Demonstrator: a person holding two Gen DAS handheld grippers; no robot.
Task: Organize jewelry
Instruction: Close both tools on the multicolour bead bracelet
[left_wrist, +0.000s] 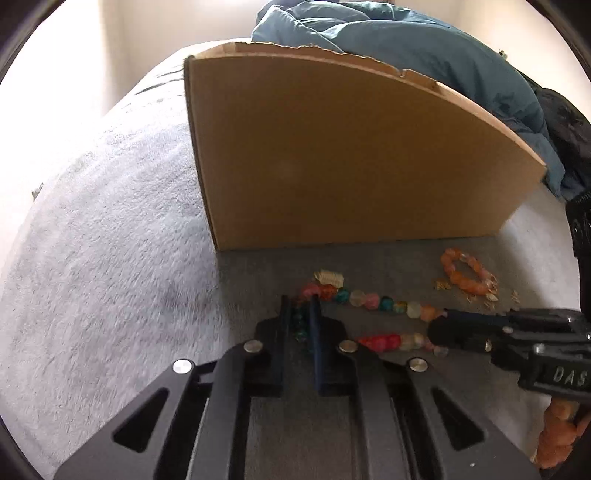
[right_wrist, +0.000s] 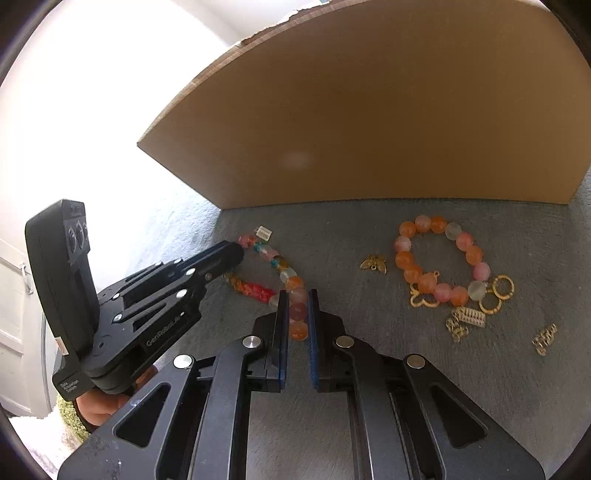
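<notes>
The left gripper (left_wrist: 300, 317) sits at the bottom middle of its own view; its two jaws are pinched tight on one end of the bead string (left_wrist: 373, 301), with dark green beads squeezed between them. The right gripper (right_wrist: 298, 314) sits at the bottom middle of its view; its jaws are pinched on the other end of the same bead string (right_wrist: 284, 273), with pink and orange beads caught between the blue pads. The string runs in a loop between the two tools, lying on the grey mat (right_wrist: 340, 236); a small gold clasp (right_wrist: 264, 232) lies beside it near the box. To the right on the mat lies a round orange bead bracelet (right_wrist: 439, 258); a gold butterfly charm (right_wrist: 374, 263) lies just left of it; gold rings (right_wrist: 496, 293) and little gold coils (right_wrist: 469, 317) lie at its lower right. A tall cardboard box (left_wrist: 332, 155) stands behind the mat in the upper middle; a blue quilt (left_wrist: 388, 40) is heaped behind the box at the top; a fuzzy white blanket (left_wrist: 110, 221) fills the left side.
</notes>
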